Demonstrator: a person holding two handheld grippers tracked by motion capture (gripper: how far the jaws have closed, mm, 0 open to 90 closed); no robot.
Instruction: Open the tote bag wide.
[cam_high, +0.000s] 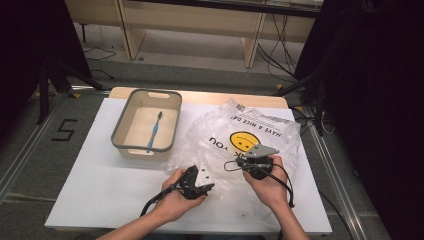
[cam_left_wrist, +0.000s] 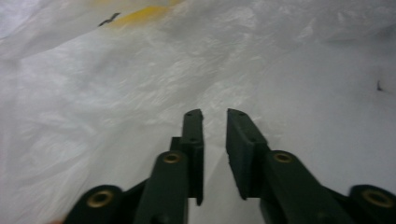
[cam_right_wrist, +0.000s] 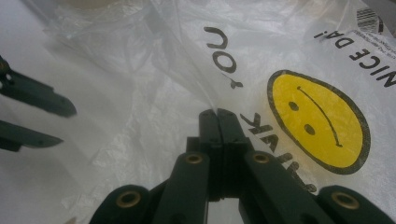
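Plastic bag (cam_right_wrist: 187, 70) pinched in right hand-held gripper (cam_right_wrist: 218, 113)

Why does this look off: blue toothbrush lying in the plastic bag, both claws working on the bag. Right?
Not quite. The blue toothbrush lies in the grey-rimmed bin, not in the plastic bag, as the high view shows. Left claw and right claw are both at the bag.

Your plastic bag (cam_high: 240, 135), centre frame, is thin, glossy, crinkled film; gripper jaws at bottom are matt black.

White table (cam_high: 100, 190): bag (cam_high: 280, 135), bin (cam_high: 120, 131).
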